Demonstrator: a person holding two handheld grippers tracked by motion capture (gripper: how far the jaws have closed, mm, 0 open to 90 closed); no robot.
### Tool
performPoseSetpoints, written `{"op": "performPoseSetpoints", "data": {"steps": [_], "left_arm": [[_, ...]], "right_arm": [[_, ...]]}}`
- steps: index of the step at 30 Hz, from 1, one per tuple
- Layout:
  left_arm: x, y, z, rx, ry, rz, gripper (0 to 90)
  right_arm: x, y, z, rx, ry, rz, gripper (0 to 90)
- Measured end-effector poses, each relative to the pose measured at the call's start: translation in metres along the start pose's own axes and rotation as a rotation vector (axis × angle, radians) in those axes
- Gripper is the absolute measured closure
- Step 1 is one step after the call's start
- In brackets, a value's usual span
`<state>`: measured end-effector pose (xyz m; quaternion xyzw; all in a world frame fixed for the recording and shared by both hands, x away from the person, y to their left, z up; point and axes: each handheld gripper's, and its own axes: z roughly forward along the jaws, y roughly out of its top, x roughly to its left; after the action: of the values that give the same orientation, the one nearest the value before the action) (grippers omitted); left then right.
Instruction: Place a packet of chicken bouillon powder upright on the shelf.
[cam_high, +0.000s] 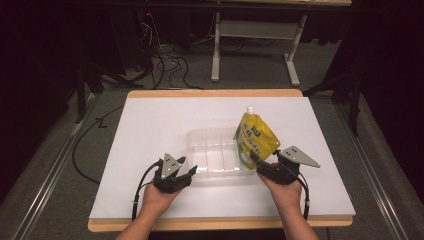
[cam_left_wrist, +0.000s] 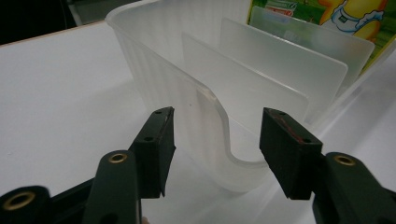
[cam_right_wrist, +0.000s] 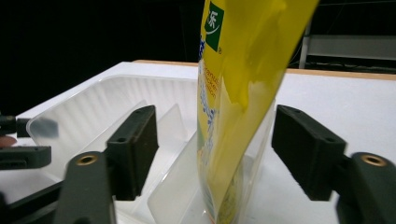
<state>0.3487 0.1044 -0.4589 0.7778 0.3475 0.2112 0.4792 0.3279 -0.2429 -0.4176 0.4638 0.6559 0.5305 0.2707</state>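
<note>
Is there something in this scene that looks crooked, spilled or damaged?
Only one thing: the yellow spout pouch stands in the rightmost slot of the clear divided container and leans, not upright. It rises far above the container's rim. No spill or damage shows. Both grippers have open jaws and touch nothing.

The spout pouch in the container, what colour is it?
Mostly yellow with green print and a white cap; the pouch shows best in the high view.

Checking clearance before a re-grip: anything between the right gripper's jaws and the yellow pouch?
Nothing visible. The right gripper straddles the yellow pouch, jaws open and clear of it. The pouch stands in the end compartment of the clear bin.
</note>
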Motion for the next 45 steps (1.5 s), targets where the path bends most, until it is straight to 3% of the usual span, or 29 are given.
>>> {"op": "performPoseSetpoints", "data": {"steps": [1, 6, 9, 13, 18, 21, 24, 27, 30, 38, 45], "left_arm": [[0.002, 0.002, -0.003, -0.004, -0.01, -0.004, 43.2], [0.006, 0.005, -0.013, -0.014, -0.037, -0.002, 38.4], [0.014, 0.007, -0.029, -0.036, -0.037, -0.006, 37.0], [0.024, 0.007, -0.042, -0.053, -0.029, -0.025, 36.8], [0.048, 0.003, -0.056, -0.067, 0.029, -0.077, 37.0], [0.063, -0.004, -0.06, -0.053, 0.1, -0.092, 35.7], [0.069, -0.008, -0.06, -0.041, 0.128, -0.106, 34.4], [0.072, -0.01, -0.056, -0.025, 0.143, -0.13, 31.6], [0.069, -0.009, -0.054, -0.026, 0.139, -0.12, 31.3], [0.069, -0.008, -0.053, -0.024, 0.133, -0.123, 30.5], [0.071, -0.007, -0.057, -0.038, 0.13, -0.141, 31.0]], "right_arm": [[0.0, 0.0, -0.004, -0.002, -0.008, -0.016, 26.0], [-0.001, 0.0, -0.017, -0.01, -0.007, -0.049, 22.9], [-0.008, -0.001, -0.035, -0.012, -0.007, -0.075, 22.6], [-0.018, -0.003, -0.049, -0.015, -0.019, -0.071, 22.9], [-0.042, -0.006, -0.069, -0.029, -0.075, -0.043, 23.5], [-0.062, -0.01, -0.084, -0.051, -0.133, -0.02, 24.0], [-0.072, -0.013, -0.091, -0.062, -0.168, -0.012, 24.3], [-0.092, -0.026, -0.098, -0.07, -0.241, 0.023, 24.7], [-0.097, -0.033, -0.098, -0.053, -0.255, 0.049, 24.6], [-0.092, -0.034, -0.086, -0.021, -0.231, 0.011, 25.3], [-0.091, -0.036, -0.087, -0.02, -0.244, 0.019, 27.4]]}}
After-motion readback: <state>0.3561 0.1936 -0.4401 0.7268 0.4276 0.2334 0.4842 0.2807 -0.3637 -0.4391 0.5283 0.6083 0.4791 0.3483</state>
